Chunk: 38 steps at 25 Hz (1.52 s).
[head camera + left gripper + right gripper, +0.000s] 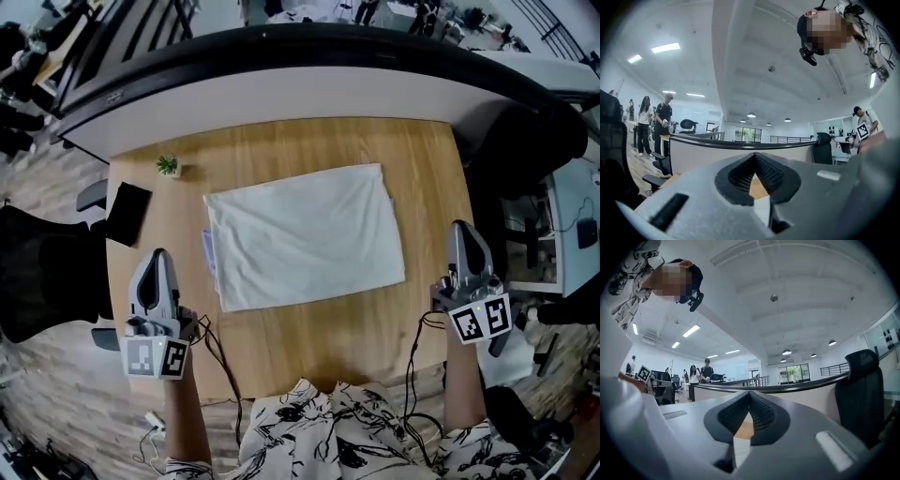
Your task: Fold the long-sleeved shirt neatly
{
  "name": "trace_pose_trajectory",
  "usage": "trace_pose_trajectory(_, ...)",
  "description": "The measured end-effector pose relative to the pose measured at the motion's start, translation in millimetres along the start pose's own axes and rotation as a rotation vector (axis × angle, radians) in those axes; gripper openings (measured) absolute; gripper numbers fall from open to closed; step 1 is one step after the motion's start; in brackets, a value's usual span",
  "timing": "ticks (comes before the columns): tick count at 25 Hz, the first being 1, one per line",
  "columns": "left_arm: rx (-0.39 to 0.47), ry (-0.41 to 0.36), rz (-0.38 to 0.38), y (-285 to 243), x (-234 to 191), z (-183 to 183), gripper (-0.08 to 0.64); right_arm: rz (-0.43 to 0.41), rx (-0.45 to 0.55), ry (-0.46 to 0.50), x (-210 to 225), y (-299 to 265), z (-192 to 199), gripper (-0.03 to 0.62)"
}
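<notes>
The white long-sleeved shirt (305, 234) lies folded into a flat rectangle in the middle of the wooden table (281, 342). My left gripper (158, 255) is held raised by the table's near left edge, to the left of the shirt, shut and empty. My right gripper (459, 228) is held up off the table's right edge, to the right of the shirt, also shut and empty. In both gripper views the jaws (754, 157) (750, 394) meet at the tips and point level across the room, with nothing between the ribbed pads.
A small potted plant (169, 167) and a black pad (127, 213) sit at the table's left side. A curved dark-topped counter (309, 66) runs behind the table. Black chairs (47, 272) (530, 141) stand on either side. People stand in the room beyond the counter.
</notes>
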State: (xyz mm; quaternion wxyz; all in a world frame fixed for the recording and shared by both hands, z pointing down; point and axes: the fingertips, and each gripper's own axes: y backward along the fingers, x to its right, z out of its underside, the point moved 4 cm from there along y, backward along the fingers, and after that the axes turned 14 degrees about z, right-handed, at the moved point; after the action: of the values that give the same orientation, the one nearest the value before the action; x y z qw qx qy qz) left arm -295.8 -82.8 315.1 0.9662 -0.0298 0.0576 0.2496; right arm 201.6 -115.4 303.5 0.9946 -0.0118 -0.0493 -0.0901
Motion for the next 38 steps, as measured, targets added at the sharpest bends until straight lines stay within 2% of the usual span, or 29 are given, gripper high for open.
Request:
trace_pose_trajectory(4,0.045,-0.025,-0.027,24.5,28.3,-29.6,0.006,0.049,0.063,-0.002,1.1,38.3,-26.4,0.011)
trace_pose_trajectory(9,0.06,-0.075,-0.079,57.8,68.9,-51.0,0.006,0.08,0.083,-0.021,12.1,83.8,-50.6,0.011)
trace_pose_trajectory(15,0.054,-0.077,-0.164,91.4,124.4,-66.8,0.006,0.065,0.09,-0.018,31.8,138.3,-65.1,0.011)
trace_pose_trajectory(21,0.118,-0.066,-0.177,143.5,183.8,-67.6,0.006,0.046,0.141,-0.007,45.6,206.2,-78.9,0.011)
trace_pose_trajectory(27,0.097,-0.083,-0.19,194.4,240.6,-59.9,0.006,-0.004,0.177,0.021,44.9,270.4,-83.5,0.011)
trace_pose_trajectory(30,0.098,-0.099,-0.225,223.9,262.4,-58.1,0.006,-0.034,0.168,0.039,36.6,296.5,-81.5,0.011)
trace_pose_trajectory(38,0.104,-0.238,-0.27,275.1,303.2,-64.0,0.003,-0.011,0.146,0.006,36.1,345.1,-81.8,0.011)
